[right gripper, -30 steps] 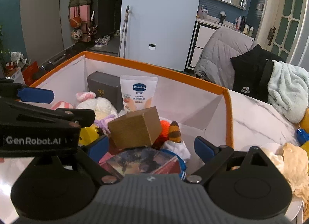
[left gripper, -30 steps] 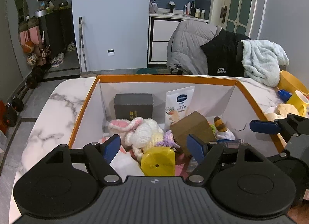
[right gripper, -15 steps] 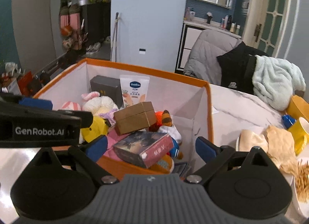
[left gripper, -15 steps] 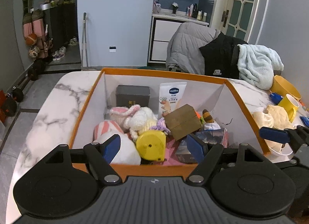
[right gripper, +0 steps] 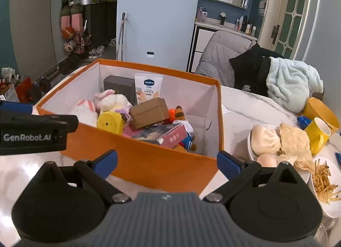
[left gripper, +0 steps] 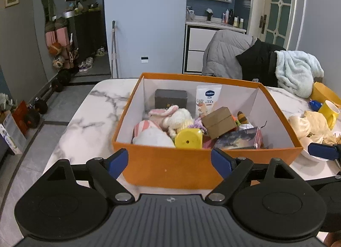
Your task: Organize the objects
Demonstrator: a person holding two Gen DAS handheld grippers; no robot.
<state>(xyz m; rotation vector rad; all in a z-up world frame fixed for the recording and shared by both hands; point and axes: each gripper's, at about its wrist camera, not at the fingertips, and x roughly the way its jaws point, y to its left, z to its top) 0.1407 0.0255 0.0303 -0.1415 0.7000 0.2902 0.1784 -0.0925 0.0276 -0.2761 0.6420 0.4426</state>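
The orange box [left gripper: 170,168] sits at the centre of the left wrist view on the white marble table [left gripper: 91,119], its near wall filling the gap just beyond the left gripper [left gripper: 170,160], whose jaws have just been opening and now stand released with nothing between them. Inside the box, toward its lower middle, a yellow plastic piece [left gripper: 188,138] rests beside a white-and-pink plush rabbit [left gripper: 170,117]; a brown cardboard box [left gripper: 218,122] lies tilted to the right of them, a dark book [left gripper: 238,139] leans below it, and a grey box [left gripper: 170,98] and a white lotion tube [left gripper: 208,100] stand against the far wall. In the right wrist view the same box takes the centre left, and the right gripper [right gripper: 167,165] hangs before its near right corner, jaws likewise just opened wide and empty. The left gripper's black body (its maker's lettering readable) crosses the left edge of that view. At the right of that frame, well apart from the box's contents, a white plate [right gripper: 251,140] holds pale buns, a yellow mug [right gripper: 317,135] stands just behind it, and a second dish with thin fried strips [right gripper: 325,183] lies at the lower right. A grey jacket [left gripper: 226,53] and a pale blue towel [left gripper: 296,72] hang over chairs behind the table.
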